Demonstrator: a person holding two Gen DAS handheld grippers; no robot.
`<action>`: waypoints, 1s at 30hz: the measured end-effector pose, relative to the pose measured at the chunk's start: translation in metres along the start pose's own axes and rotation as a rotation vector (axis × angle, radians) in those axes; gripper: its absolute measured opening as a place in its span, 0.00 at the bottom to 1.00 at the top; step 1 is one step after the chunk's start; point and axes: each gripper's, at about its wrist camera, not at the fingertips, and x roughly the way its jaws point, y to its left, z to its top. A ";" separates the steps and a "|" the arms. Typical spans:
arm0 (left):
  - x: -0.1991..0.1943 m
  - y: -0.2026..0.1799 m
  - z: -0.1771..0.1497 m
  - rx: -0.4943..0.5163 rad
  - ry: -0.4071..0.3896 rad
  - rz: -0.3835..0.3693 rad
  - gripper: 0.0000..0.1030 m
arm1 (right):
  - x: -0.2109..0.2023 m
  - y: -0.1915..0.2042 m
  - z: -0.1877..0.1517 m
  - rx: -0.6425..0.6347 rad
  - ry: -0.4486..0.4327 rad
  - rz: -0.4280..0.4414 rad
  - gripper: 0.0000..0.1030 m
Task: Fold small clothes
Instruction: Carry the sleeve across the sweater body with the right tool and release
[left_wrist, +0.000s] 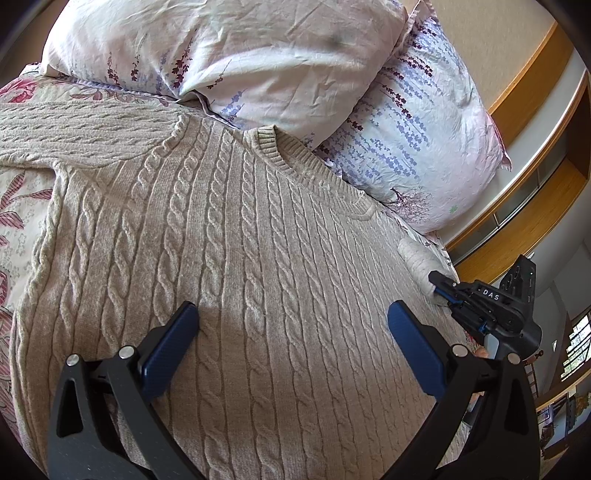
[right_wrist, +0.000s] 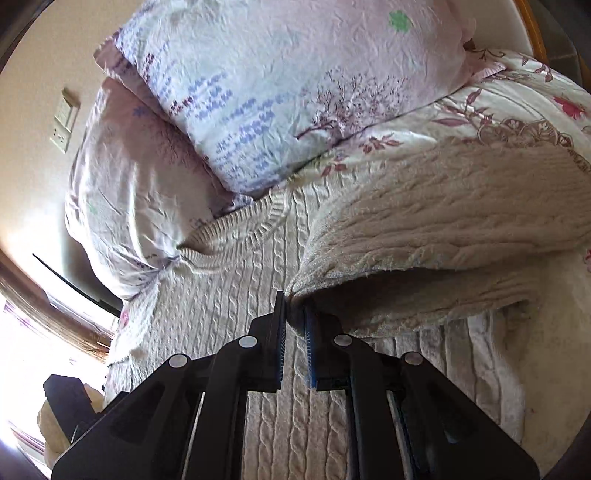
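A beige cable-knit sweater lies flat on the bed, its neckline toward the pillows. My left gripper is open just above the sweater's body, holding nothing. My right gripper is shut on the end of the sweater's sleeve, which it holds lifted and bent over the sweater's body. In the left wrist view the right gripper shows at the right edge, pinching the sleeve cuff. The other sleeve lies stretched out to the left.
Two floral pillows lean at the head of the bed, touching the sweater's collar. A flowered bedspread lies under the sweater. A wooden headboard and wall are at the right; a wall socket shows in the right wrist view.
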 end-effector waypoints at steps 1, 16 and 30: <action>0.000 0.000 0.000 -0.001 0.000 0.000 0.98 | 0.002 -0.002 0.000 0.001 0.021 -0.012 0.10; -0.003 0.000 0.001 -0.010 -0.006 -0.008 0.98 | -0.094 -0.080 0.009 0.390 -0.196 -0.061 0.59; -0.004 0.001 0.000 -0.017 -0.011 -0.010 0.98 | -0.072 -0.145 0.027 0.661 -0.254 -0.132 0.42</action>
